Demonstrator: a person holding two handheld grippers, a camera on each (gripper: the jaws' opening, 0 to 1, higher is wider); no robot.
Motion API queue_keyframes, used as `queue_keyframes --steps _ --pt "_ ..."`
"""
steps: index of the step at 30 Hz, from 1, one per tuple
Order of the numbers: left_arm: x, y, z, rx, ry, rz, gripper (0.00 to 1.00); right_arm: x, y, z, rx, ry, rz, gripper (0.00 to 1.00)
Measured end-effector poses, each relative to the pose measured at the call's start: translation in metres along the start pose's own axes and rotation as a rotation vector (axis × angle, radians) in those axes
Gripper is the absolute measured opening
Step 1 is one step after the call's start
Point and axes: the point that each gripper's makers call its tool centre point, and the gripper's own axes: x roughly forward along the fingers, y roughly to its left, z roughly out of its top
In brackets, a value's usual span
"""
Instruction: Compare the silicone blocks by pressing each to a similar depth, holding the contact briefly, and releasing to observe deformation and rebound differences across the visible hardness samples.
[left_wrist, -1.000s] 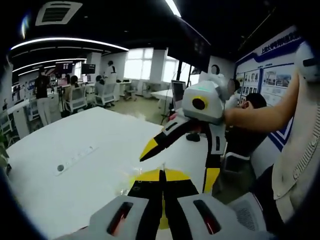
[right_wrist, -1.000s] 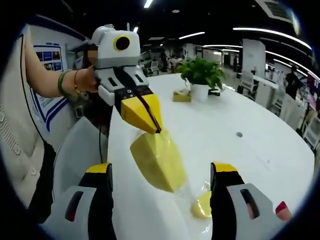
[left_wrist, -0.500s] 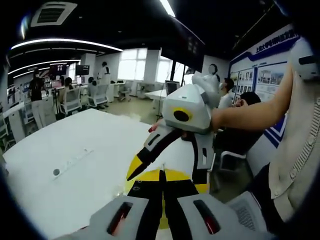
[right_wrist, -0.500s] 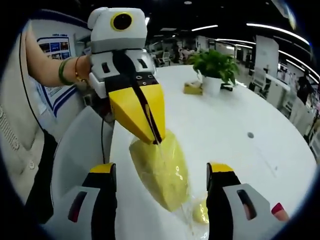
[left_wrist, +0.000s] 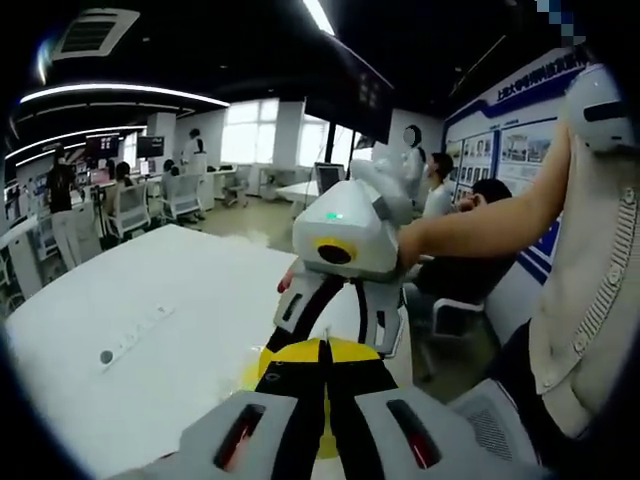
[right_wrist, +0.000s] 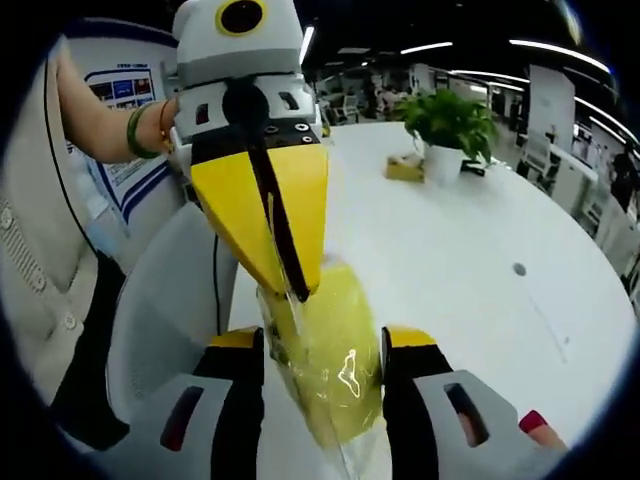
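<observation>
Right gripper (right_wrist: 322, 345): jaws narrowed, flanking the wrapped yellow silicone block (right_wrist: 335, 355), contact uncertain. Left gripper (right_wrist: 285, 285): jaws closed on the block's upper edge, holding it just ahead; beyond, white table (right_wrist: 470, 230), potted plant (right_wrist: 450, 130). Squeeze evenly and slowly, to matching depth, judged best.

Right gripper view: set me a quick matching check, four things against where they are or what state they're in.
1. left claw
2. right claw
3. potted plant
4. yellow block

A. stands far back on the white table
B. jaws apart, either side of the block
C. wrapped in clear film
D. shut, pinching the block's top

Pairs: 1-D, 2-B, 3-A, 4-C
</observation>
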Motion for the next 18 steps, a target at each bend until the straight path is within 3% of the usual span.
queue_keyframes --steps 18 --pt "-0.0002 -0.0097 -0.0054 0.032 0.016 -0.008 0.00 -0.0004 0.0069 -0.0046 -0.078 0.043 0.013 0.14"
